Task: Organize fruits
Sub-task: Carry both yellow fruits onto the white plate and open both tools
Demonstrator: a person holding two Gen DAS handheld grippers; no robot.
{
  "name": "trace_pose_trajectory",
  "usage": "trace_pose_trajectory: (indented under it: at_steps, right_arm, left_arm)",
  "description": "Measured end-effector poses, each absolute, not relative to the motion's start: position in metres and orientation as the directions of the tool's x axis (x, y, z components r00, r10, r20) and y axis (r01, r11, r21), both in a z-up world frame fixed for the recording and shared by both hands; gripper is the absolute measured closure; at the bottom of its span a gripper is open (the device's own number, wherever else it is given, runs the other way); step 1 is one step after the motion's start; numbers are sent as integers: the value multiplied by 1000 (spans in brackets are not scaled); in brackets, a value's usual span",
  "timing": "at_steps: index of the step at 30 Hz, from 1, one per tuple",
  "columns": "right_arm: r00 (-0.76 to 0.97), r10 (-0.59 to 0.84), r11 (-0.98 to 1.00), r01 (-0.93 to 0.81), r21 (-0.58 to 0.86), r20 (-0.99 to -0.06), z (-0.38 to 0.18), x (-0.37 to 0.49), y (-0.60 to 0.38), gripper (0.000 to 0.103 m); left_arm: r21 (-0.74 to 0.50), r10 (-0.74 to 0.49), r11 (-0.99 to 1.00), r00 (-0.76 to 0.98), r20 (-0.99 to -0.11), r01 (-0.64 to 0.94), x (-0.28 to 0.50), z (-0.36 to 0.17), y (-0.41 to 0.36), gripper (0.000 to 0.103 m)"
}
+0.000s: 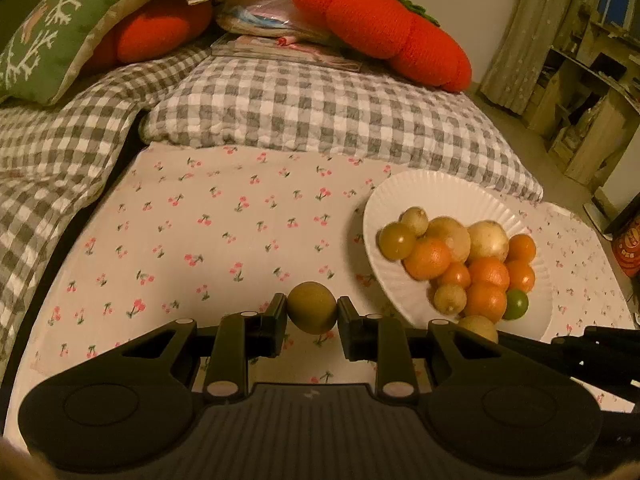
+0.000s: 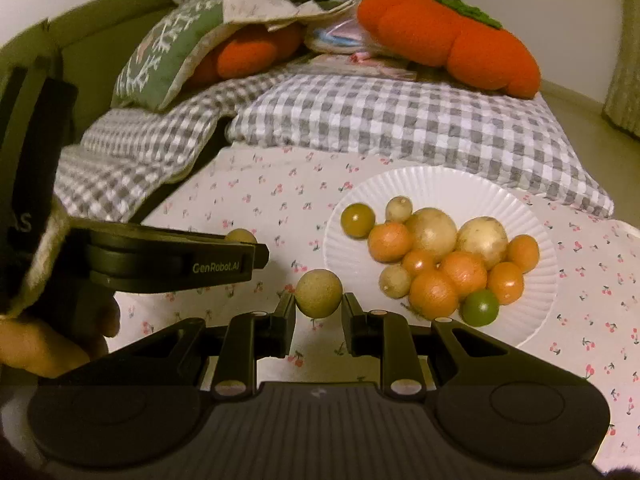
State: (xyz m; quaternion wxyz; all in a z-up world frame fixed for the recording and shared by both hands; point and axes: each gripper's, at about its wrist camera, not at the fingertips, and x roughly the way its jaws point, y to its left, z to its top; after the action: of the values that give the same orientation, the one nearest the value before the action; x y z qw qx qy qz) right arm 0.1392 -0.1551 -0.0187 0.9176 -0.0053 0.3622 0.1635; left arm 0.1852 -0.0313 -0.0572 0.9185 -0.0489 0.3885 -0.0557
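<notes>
1. While both grippers sit above the cherry-print cloth (image 1: 224, 216), each holds one small round fruit: left gripper (image 1: 312, 309) is clamped on an olive-tan fruit (image 1: 312, 307), right gripper (image 2: 319, 295) on a speckled tan fruit (image 2: 319, 292). Jaws are narrow and the pads press both sides.
2. Remaining fruit is piled on the white fluted plate (image 2: 404, 184), right of both grippers: oranges, pale yellow ones, a green one (image 2: 480, 307) at the near rim.
3. My read: both fruits are being carried, destination unclear.
4. Risk: the round skins are held only at two opposite points. A wrist roll or jolt could squirt one out, and it would roll off over the soft cloth.
5. Risk: the pile is loose and heaped toward the near rim. Dropping a fruit onto it, or nudging the plate, could send the green one over the edge.
6. Risk: the grippers are close side by side; the left one crosses the right wrist view. Converging paths could knock a fruit loose.
</notes>
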Motion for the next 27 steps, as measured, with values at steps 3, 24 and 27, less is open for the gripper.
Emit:
trace_pose_trajectory:
  at_steps: [3,24,27]
  right_arm:
    - [702,284,954,-272,123,-653,-13,143,-166,81]
    - [765,229,953,-52,297,-602,1,171,-250,81]
    - [759,239,945,-38,326,-606,-4,179,-255,81]
  left_arm:
    - [-142,-142,988,698,-702,58,191,-53,-34,90]
    - [-249,-258,961,711,-654,120,224,-31,-72,90]
    - [-277,-286,952,703,-651,131,232,-33,-76,90]
